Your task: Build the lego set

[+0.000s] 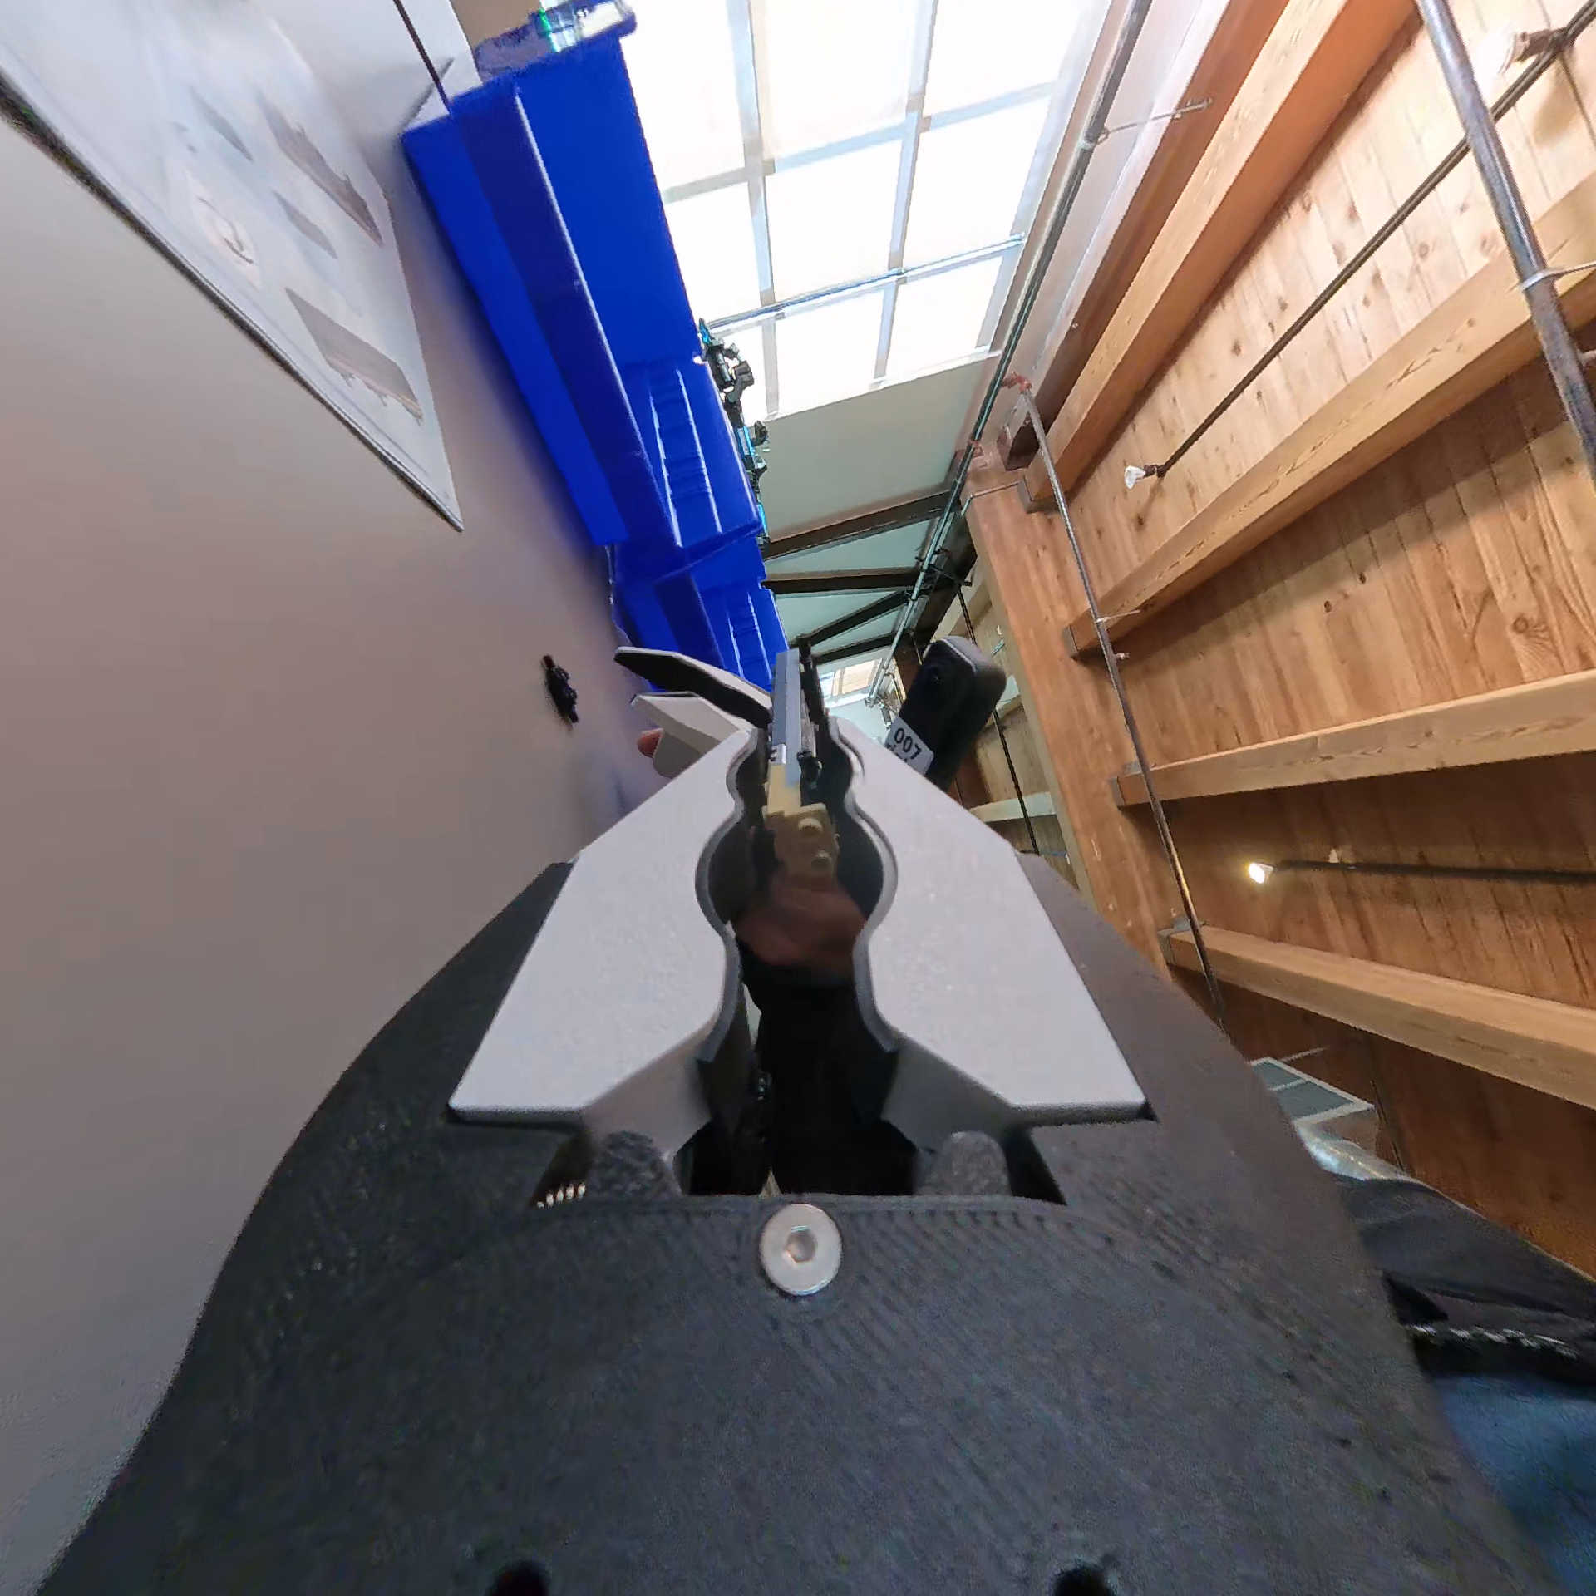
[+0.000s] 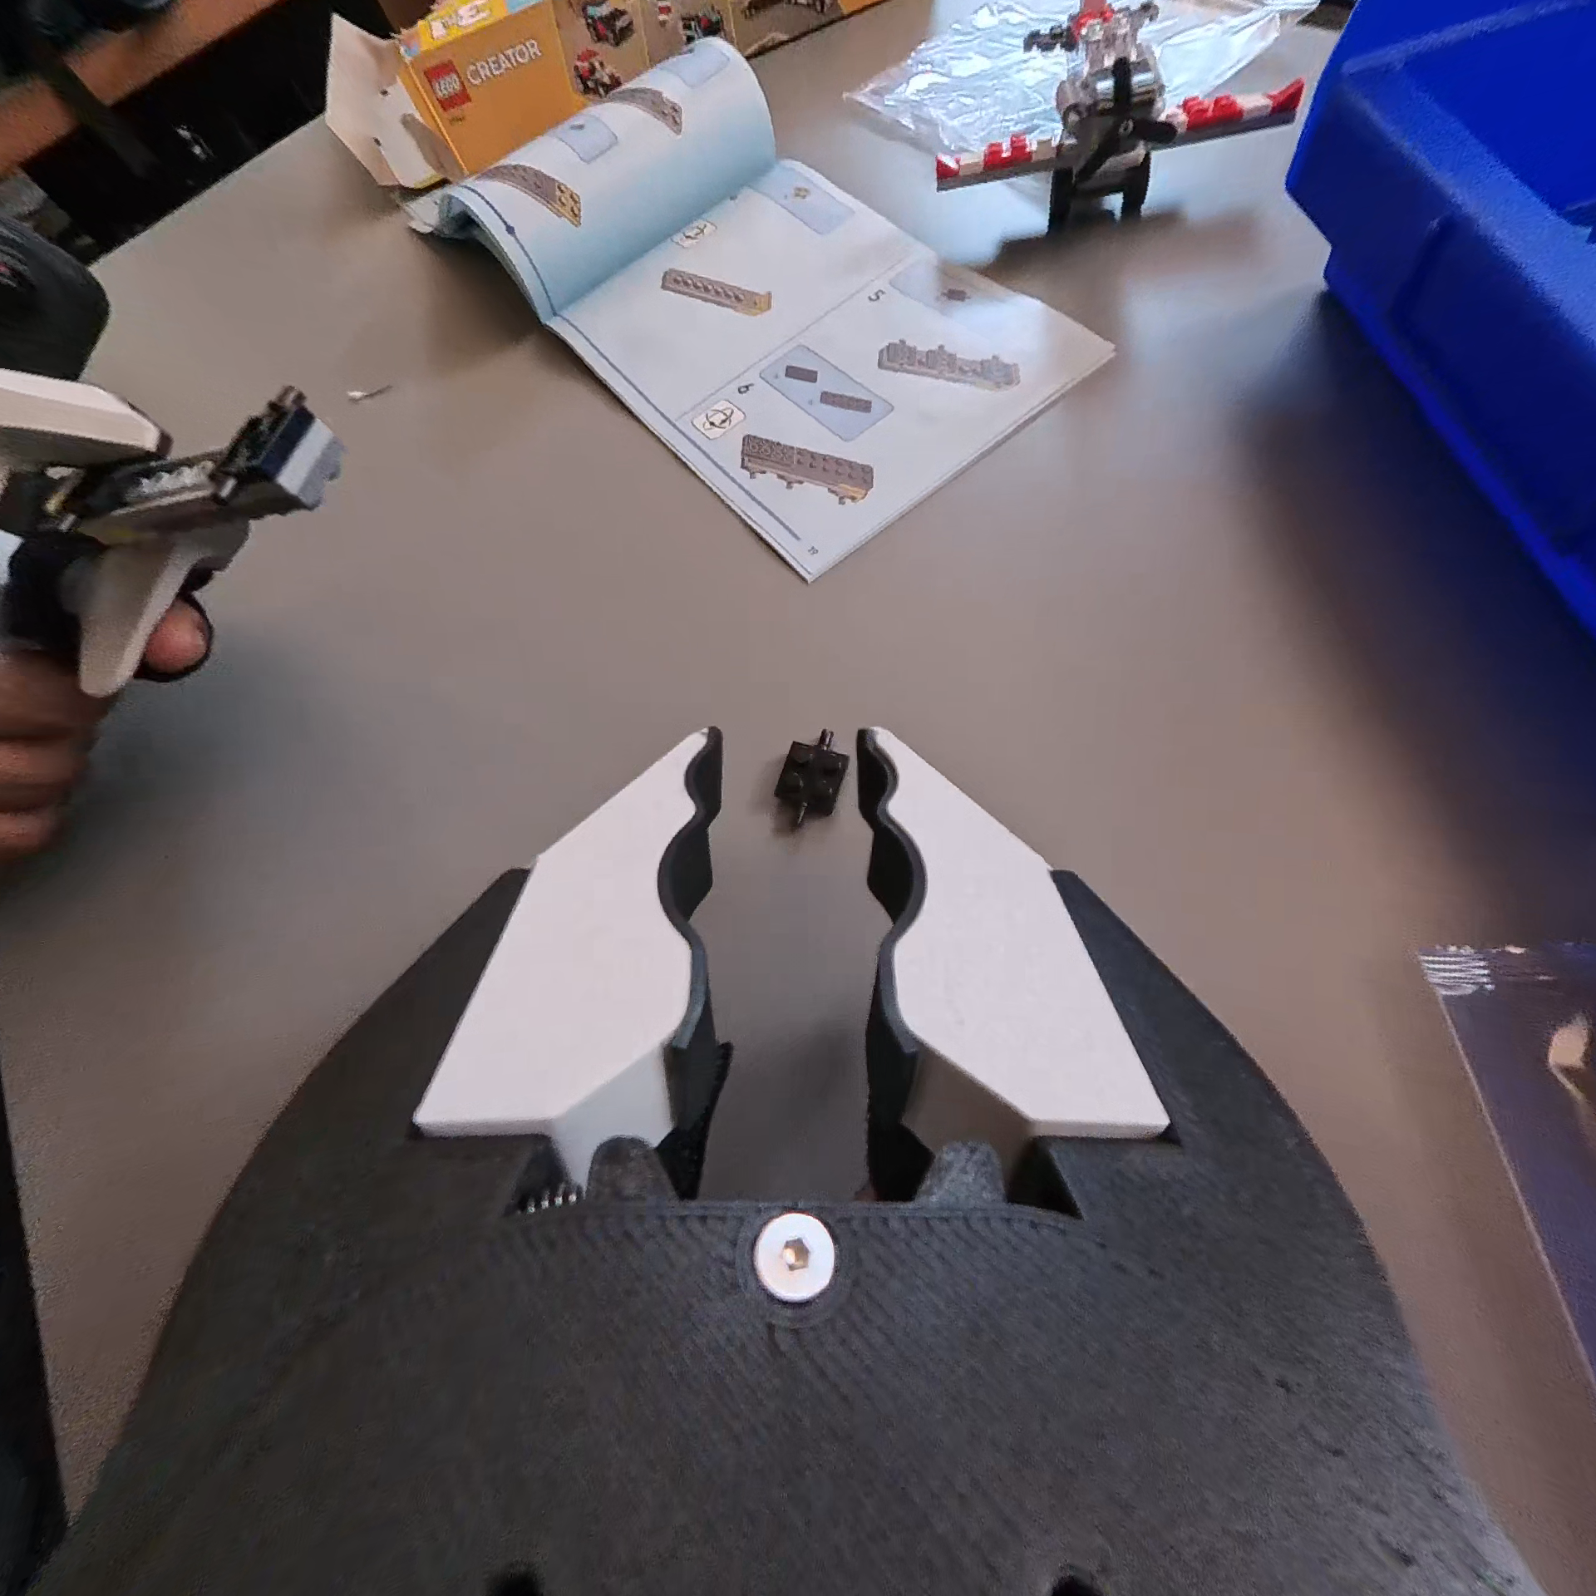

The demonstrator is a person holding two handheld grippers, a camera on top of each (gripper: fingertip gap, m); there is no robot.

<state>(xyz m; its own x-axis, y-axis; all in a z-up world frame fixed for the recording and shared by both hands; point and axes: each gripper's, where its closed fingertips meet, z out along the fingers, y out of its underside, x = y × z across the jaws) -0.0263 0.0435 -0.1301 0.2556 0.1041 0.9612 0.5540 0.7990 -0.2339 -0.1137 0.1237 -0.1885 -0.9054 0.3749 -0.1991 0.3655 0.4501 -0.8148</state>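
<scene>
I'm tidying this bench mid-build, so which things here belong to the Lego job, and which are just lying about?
In use:
- partial Lego assembly, held in the left gripper
- small black piece on the table between the open jaws of the right gripper
- open instruction booklet

Lying about:
- finished Lego plane
- Lego box
- plastic bag
- blue bin

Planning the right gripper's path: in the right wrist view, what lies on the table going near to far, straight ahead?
Right gripper, open → small black piece lying between its fingertips → bare grey table → open instruction booklet → yellow box at the far edge.
</scene>
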